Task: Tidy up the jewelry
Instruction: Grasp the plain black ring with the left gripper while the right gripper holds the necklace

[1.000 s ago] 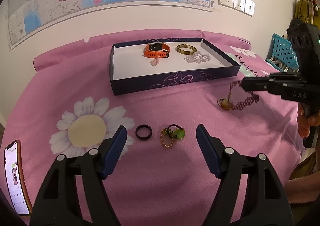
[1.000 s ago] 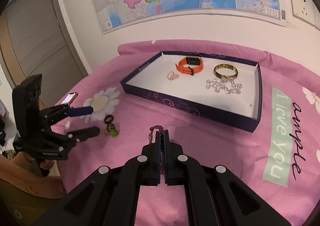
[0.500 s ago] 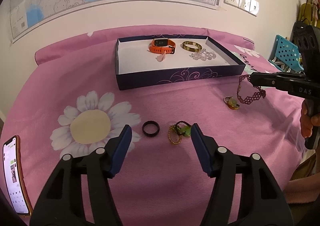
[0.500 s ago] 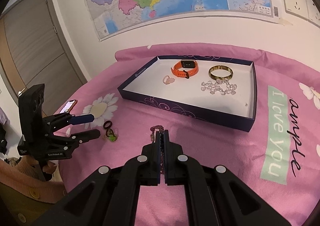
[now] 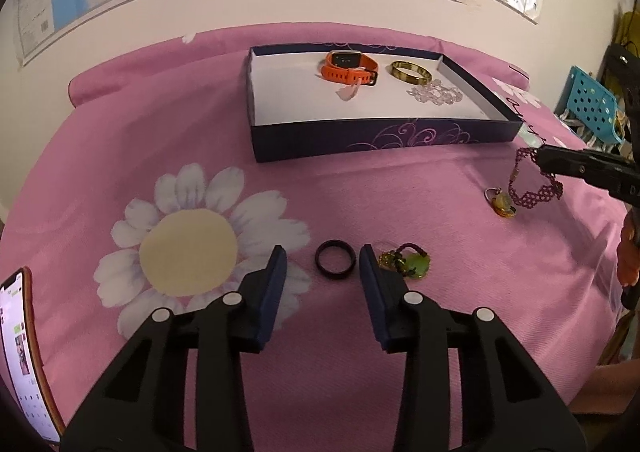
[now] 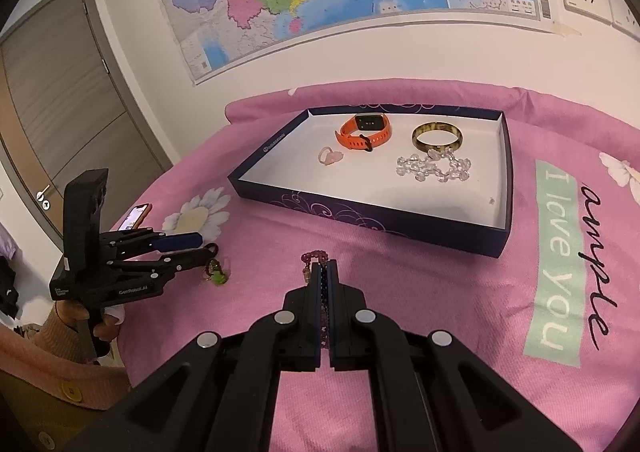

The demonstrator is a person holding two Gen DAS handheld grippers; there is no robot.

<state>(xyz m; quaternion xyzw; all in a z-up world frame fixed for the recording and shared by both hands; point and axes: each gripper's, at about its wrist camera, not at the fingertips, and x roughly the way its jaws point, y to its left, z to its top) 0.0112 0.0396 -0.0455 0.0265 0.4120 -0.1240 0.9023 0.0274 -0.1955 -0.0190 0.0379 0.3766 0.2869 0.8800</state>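
Note:
My left gripper (image 5: 322, 264) is open, its fingers on either side of a black ring (image 5: 335, 263) lying on the pink cloth. A green-and-gold charm (image 5: 408, 263) lies just right of it. My right gripper (image 6: 325, 272) is shut on a maroon beaded bracelet (image 6: 314, 258), which hangs above the cloth in the left wrist view (image 5: 534, 188). A gold ring with a yellow stone (image 5: 500, 203) lies under it. The dark blue tray (image 6: 372, 214) holds an orange watch (image 6: 366, 130), a gold bangle (image 6: 438, 135), a clear bead bracelet (image 6: 434, 168) and a pink ring (image 6: 330, 156).
A phone (image 5: 20, 356) lies at the cloth's left edge. A blue perforated basket (image 5: 592, 108) stands off to the right. A map and wall sockets hang behind the table. A door (image 6: 60, 92) is at the left.
My left gripper has moved down and forward and now straddles the black ring. My right gripper has carried the maroon bracelet a little nearer the tray.

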